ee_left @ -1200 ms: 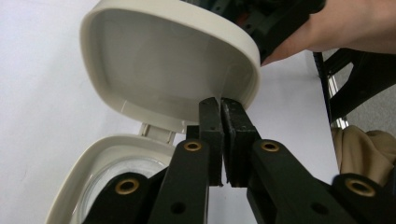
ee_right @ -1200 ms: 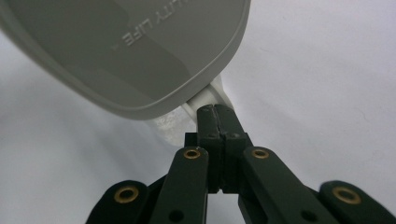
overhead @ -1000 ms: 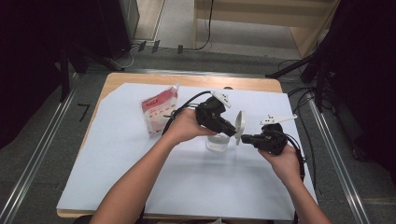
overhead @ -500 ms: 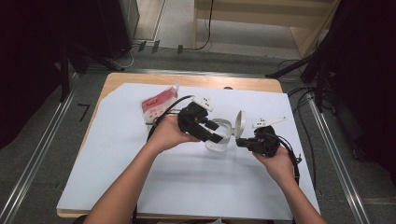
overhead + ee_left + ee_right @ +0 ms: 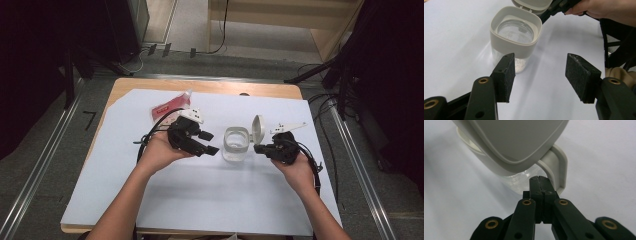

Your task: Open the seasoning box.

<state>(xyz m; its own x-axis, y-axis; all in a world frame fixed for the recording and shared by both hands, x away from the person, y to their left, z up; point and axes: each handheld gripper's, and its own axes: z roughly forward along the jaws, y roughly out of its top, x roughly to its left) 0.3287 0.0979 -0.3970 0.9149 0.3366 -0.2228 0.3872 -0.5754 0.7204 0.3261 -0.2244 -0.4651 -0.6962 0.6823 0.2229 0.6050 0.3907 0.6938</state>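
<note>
Here I see the clear jar (image 5: 235,145) mid-frame on the worktop (image 5: 200,200), lid (image 5: 258,129) flipped up. My left hand-held gripper (image 5: 207,142) gapes empty beside it; my right hand-held gripper (image 5: 260,148) is closed at the lid's hinge.

Left gripper (image 5: 209,142) at centre-left of the high view, held in the left hand (image 5: 162,150), jaws spread wide and pointing right. Right gripper (image 5: 258,148) right of centre, gripped by the right hand (image 5: 295,165), jaws pressed together and pointing left. Both forearms entering from the bottom edge.
</note>
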